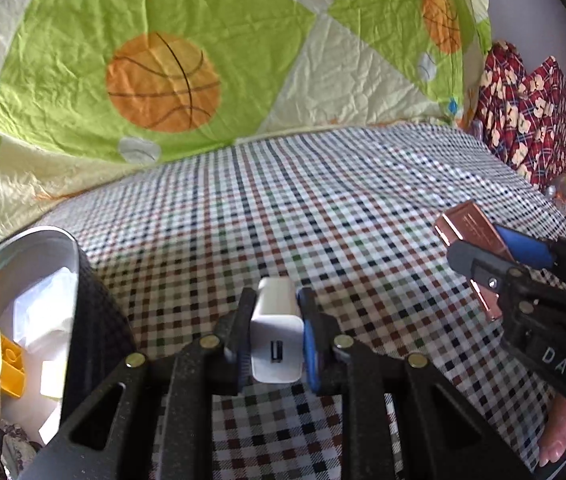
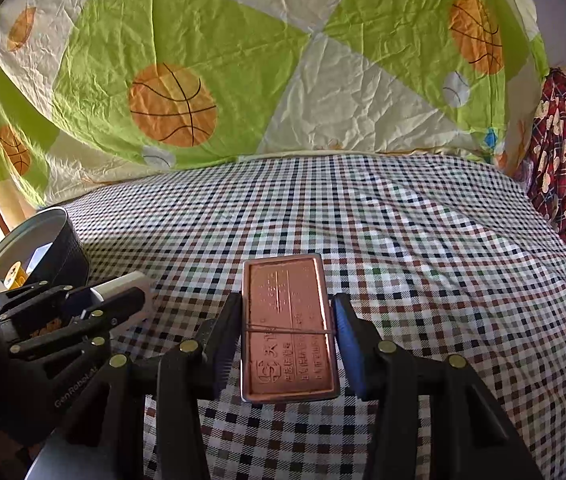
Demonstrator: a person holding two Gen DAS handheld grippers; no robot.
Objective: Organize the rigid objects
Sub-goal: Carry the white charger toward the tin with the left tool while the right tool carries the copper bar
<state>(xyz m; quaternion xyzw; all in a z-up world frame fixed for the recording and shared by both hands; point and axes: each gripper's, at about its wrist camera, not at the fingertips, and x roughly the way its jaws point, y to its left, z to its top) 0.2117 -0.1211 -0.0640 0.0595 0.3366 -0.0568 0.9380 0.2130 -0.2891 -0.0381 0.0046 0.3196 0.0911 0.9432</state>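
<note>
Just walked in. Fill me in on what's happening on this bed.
A person is tidying small hard items with a handheld gripper in each hand. The left gripper is shut on a white USB charger, and the right gripper is shut on a copper-coloured metal case. Both are held above the checked bedsheet. A round black tin sits at the left on the bed, open, already holding a yellow piece and some white items.
</note>
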